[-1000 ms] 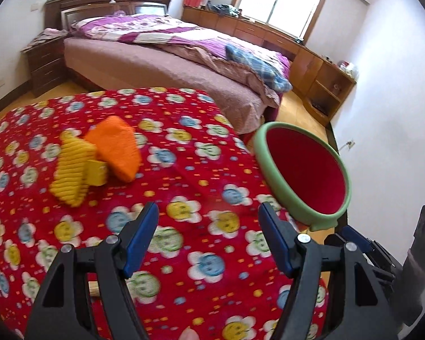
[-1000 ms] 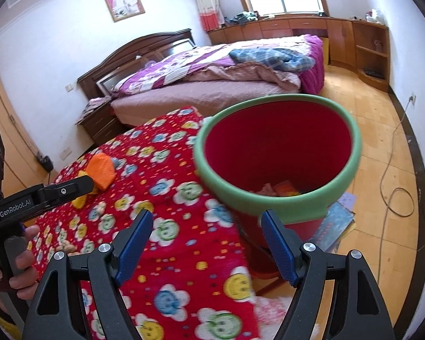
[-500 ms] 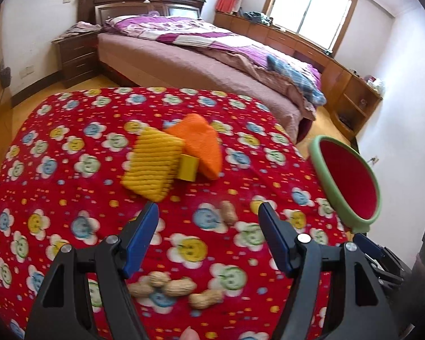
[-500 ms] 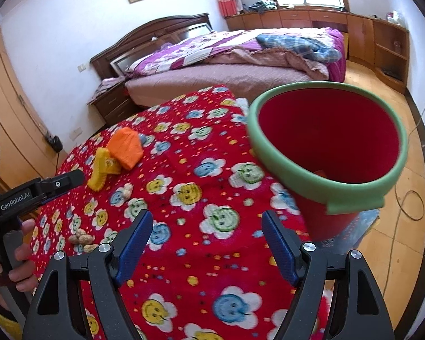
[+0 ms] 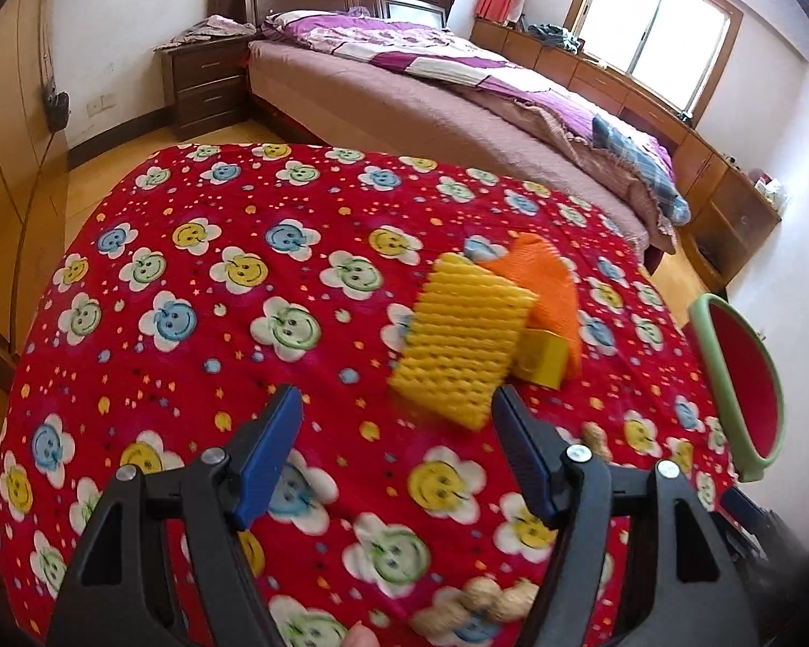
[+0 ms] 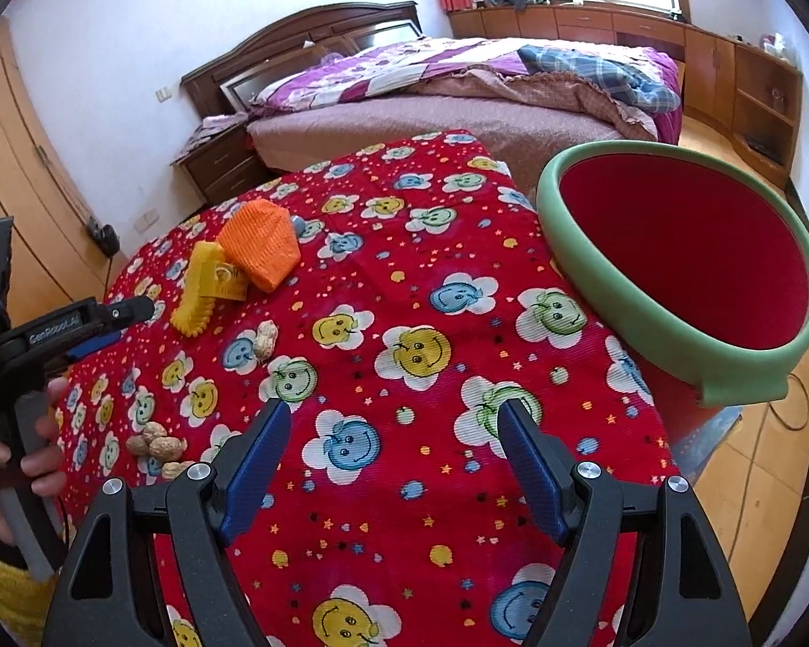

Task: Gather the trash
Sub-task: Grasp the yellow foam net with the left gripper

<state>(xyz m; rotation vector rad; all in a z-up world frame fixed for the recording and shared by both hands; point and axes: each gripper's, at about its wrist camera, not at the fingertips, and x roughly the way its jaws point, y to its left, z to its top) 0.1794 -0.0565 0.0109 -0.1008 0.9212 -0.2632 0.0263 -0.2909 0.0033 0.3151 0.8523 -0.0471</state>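
On the red smiley-patterned tablecloth (image 5: pixel 199 291) lie a yellow foam net (image 5: pixel 461 348), an orange foam net (image 5: pixel 553 283) and a small yellow box (image 5: pixel 542 358). One peanut (image 5: pixel 596 439) lies near them, and a cluster of peanuts (image 5: pixel 480 609) lies close below my left gripper (image 5: pixel 396 453). That gripper is open and empty, just short of the yellow net. In the right wrist view the same yellow net (image 6: pixel 199 291), orange net (image 6: pixel 261 248) and peanuts (image 6: pixel 159 445) show at the left. My right gripper (image 6: pixel 393 453) is open over bare cloth. A red bin with a green rim (image 6: pixel 620 312) stands at the table's right edge.
A bed (image 5: pixel 431 102) with purple bedding lies beyond the table, a dark nightstand (image 5: pixel 205 81) beside it. Wooden cabinets (image 6: pixel 728 70) run under the window. A person's hand (image 6: pixel 11 463) holds the left gripper's handle. A cable (image 6: pixel 793 404) lies on the wooden floor.
The left gripper swung left across the table, so the foam nets shifted right in its view and peanuts came into sight. The right gripper also turned left, and the bin slid to its right.
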